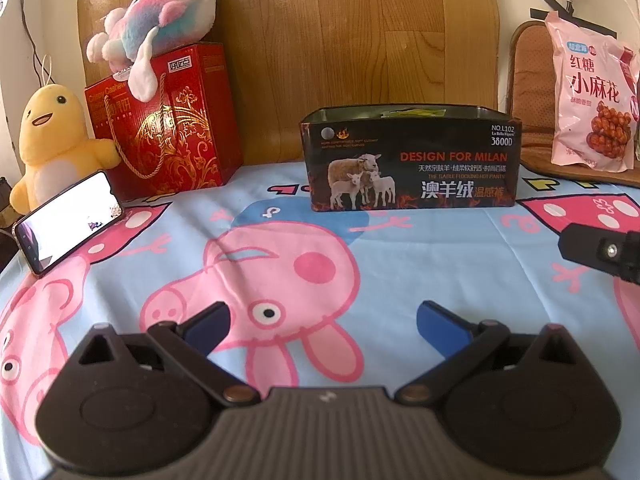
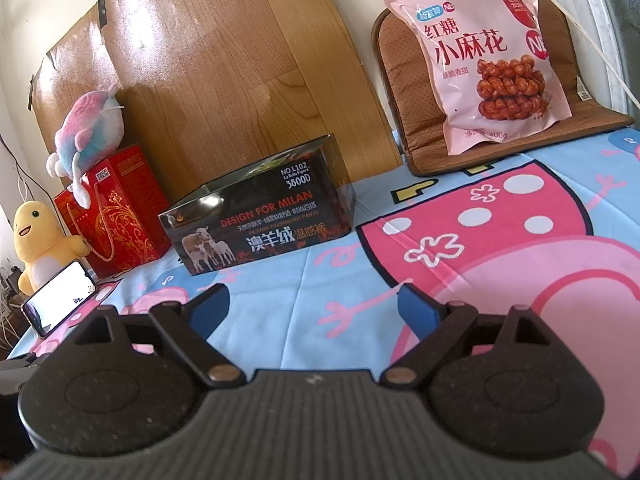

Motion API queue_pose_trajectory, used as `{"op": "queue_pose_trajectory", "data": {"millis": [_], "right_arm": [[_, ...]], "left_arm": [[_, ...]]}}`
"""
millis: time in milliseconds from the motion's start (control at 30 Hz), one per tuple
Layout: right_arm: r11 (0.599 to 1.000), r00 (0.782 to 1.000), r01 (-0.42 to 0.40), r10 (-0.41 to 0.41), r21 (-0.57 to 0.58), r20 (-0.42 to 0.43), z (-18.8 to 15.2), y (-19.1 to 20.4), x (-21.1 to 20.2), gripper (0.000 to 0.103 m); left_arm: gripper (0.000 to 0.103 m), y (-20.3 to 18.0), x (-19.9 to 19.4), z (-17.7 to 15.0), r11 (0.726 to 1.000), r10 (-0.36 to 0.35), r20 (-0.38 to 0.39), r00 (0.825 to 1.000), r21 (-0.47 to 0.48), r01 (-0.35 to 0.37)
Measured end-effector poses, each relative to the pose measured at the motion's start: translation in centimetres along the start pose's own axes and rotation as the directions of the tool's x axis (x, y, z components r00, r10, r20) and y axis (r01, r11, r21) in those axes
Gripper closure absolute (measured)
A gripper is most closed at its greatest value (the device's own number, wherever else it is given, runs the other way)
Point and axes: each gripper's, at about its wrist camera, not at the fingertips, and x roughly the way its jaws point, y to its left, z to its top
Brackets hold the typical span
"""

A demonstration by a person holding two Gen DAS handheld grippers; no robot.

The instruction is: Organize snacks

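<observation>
A black open-topped tin box [image 1: 412, 160] with sheep pictures stands on the cartoon-pig cloth, straight ahead of my left gripper; something yellow-green shows inside it. It also shows in the right wrist view [image 2: 260, 220], ahead and left. A pink snack bag [image 1: 592, 100] leans on a brown cushion at the right, also in the right wrist view [image 2: 492, 56]. My left gripper [image 1: 322, 320] is open and empty above the cloth. My right gripper [image 2: 314, 304] is open and empty; part of it shows in the left wrist view [image 1: 600, 254] at the right edge.
A red gift box [image 1: 164, 128] with a pink-blue plush [image 1: 160, 16] on top stands at the back left. A yellow plush [image 1: 52, 140] and a leaning phone [image 1: 68, 220] are at the left. A wooden board [image 1: 352, 40] and the brown cushion [image 2: 480, 152] stand behind.
</observation>
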Motion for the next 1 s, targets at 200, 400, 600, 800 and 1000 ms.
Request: {"op": "queue_pose_trajectory", "data": {"millis": [200,400,600,800,1000], "right_arm": [[1.0,1.0,0.0,0.0,0.0,0.0,0.0,0.0,0.02,0.01],[1.0,1.0,0.0,0.0,-0.001,-0.001,0.01,0.02,0.02,0.01],[1.0,1.0,-0.002,0.002,-0.003,-0.005,0.02,0.04,0.07,0.01],[1.0,1.0,-0.004,0.004,-0.002,-0.012,0.07,-0.04,0.15,0.01],[1.0,1.0,-0.001,0.001,-0.005,-0.011,0.08,-0.02,0.12,0.01]], "left_arm": [[0.0,0.02,0.01,0.02,1.0,0.0,0.0,1.0,0.001,0.0],[0.0,-0.02,-0.02,-0.01,1.0,0.002,0.002,1.0,0.004,-0.002],[0.0,-0.04,0.04,-0.02,1.0,0.0,-0.005,1.0,0.001,0.0],[0.0,-0.01,0.2,0.02,1.0,0.0,-0.018,1.0,0.001,0.0],[0.0,-0.03,-0.18,-0.12,1.0,0.012,0.004,1.0,-0.002,-0.012]]}}
